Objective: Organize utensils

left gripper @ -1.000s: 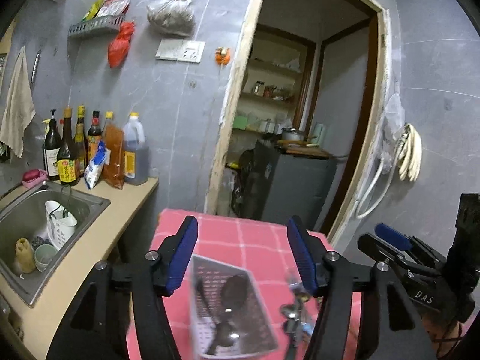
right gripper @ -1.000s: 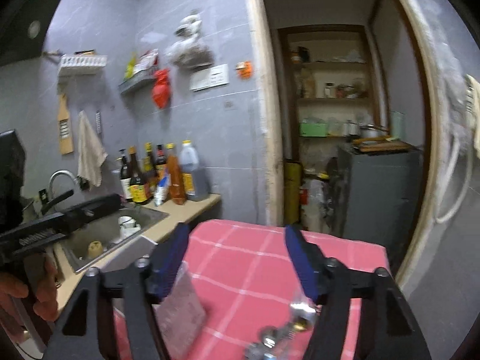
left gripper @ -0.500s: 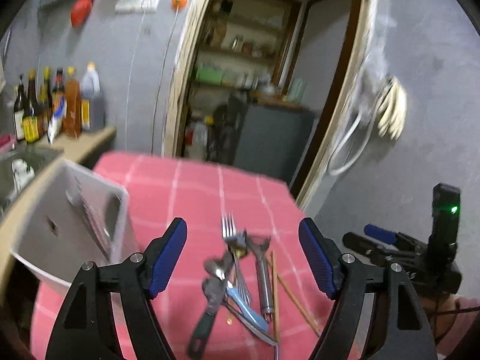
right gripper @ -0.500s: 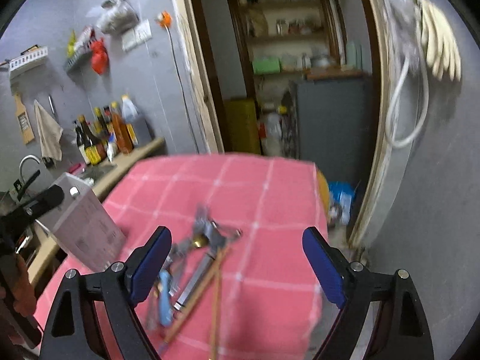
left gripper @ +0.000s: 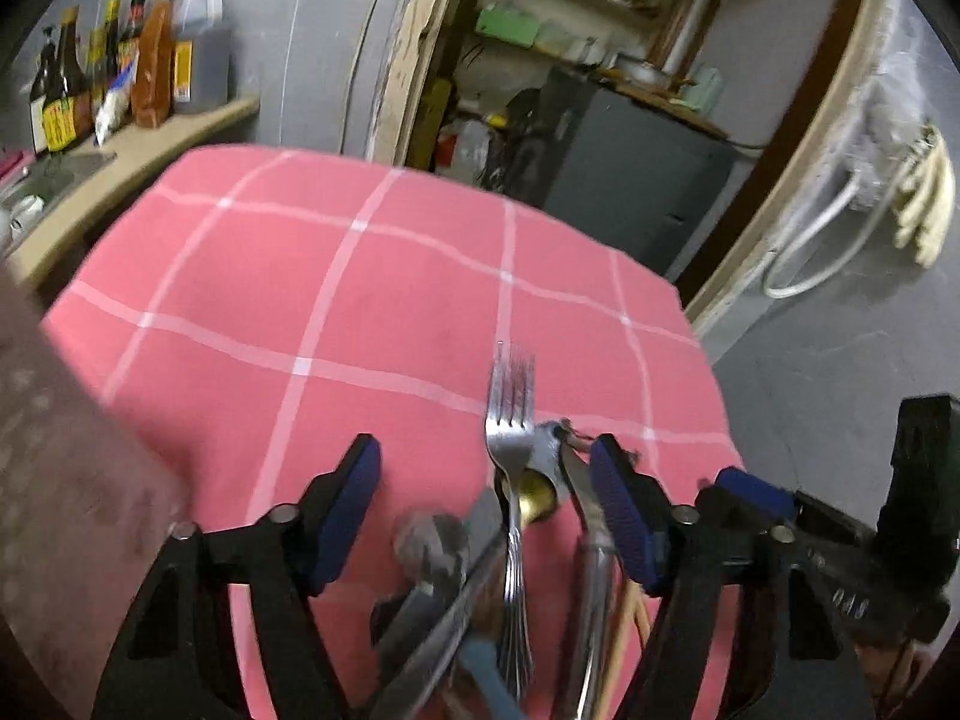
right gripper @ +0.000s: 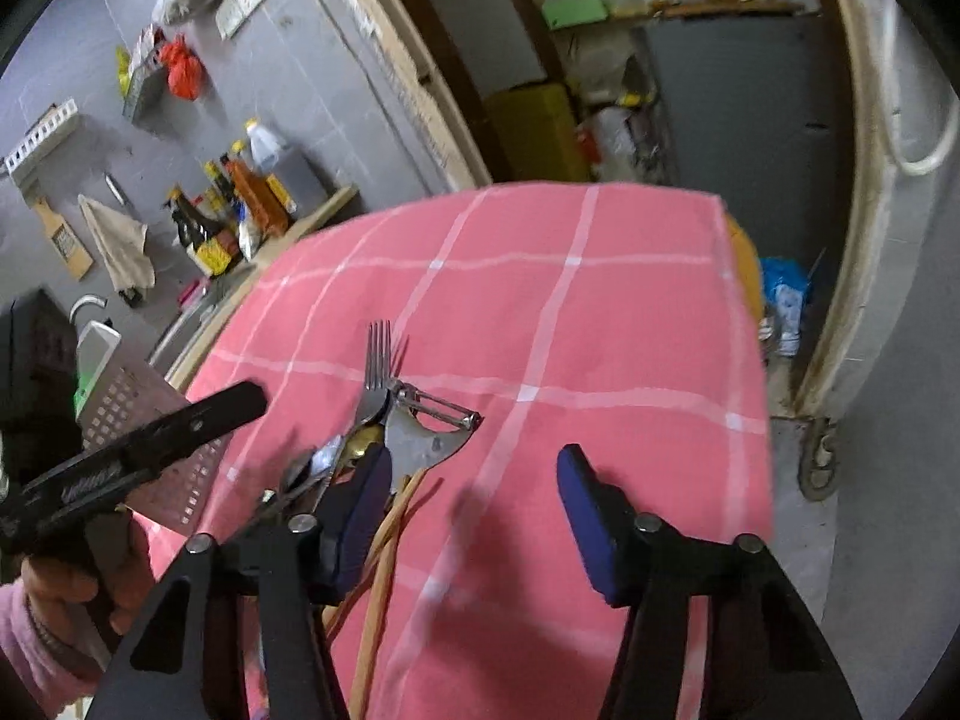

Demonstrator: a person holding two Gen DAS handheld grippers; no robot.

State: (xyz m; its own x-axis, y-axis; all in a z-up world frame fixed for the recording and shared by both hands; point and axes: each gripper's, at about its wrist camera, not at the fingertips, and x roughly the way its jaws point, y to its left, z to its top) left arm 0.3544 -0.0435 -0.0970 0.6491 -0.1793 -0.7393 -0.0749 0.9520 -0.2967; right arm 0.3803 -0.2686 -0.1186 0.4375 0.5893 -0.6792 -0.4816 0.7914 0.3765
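A: Noted, left to right. The perforated basket (right gripper: 150, 420) was seen at the far left of the table, its holed wall close beside the left gripper (left gripper: 486, 480). No utensil could be made out in it from these views.

B: And the left tongs?

A: They were held fairly wide and were closing. The heap of utensils lay between the blue pads (left gripper: 345, 510), but no pad was seen pressing on anything. The fork (left gripper: 510, 438) lay on top, tines pointing away, over a brass-coloured piece (left gripper: 537, 495) and a blurred spoon-like thing (left gripper: 432, 546).

B: What was judged best for the pick?

A: One piece was to be singled out. The fork was reckoned easiest, being uppermost; the pads would be better set across its handle than across the crossed pile, lest several be dragged along.

B: Further right?

A: The peeler (right gripper: 429, 426) lay just beside the fork, with chopsticks (right gripper: 390, 528) running out from under it toward the camera. The right gripper (right gripper: 474, 510) stood at about half width, closing, with only bare pink cloth (right gripper: 600, 330) between its pads; its left pad sat just beside the chopsticks. Nothing was held.

B: Risk?

A: The chopsticks were judged likely to roll if nudged. The right tongs would be better shifted over them before being closed.
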